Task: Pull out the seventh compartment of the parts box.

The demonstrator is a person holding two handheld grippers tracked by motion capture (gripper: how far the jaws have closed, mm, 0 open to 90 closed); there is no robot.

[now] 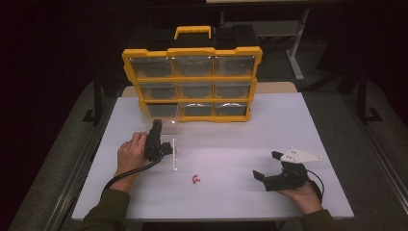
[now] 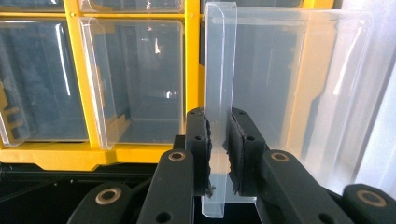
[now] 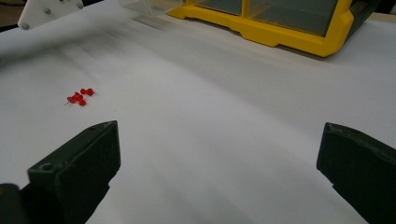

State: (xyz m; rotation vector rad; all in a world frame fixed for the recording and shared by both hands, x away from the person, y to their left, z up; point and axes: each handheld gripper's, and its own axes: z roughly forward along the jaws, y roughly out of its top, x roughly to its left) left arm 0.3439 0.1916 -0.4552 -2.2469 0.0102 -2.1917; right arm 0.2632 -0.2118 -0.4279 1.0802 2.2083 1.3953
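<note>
The left gripper (image 2: pixel 218 140) clamps the wall of a clear drawer (image 2: pixel 280 93) just before the yellow organizer (image 1: pixel 192 77); no writing is legible anywhere. The right gripper (image 3: pixel 215 163), jaws wide and empty, rests on the table (image 1: pixel 240 192), well apart from the red pins (image 3: pixel 79 97).

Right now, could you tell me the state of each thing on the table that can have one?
Left gripper: shut on the clear drawer's wall.
Clear drawer: out of the cabinet, held in front of it.
Right gripper: open, nothing between its jaws, resting low over the table.
Yellow drawer cabinet: upright at the table's far side; the bottom-left slot looks empty.
Red push pins: loose in a small cluster on the table.
</note>
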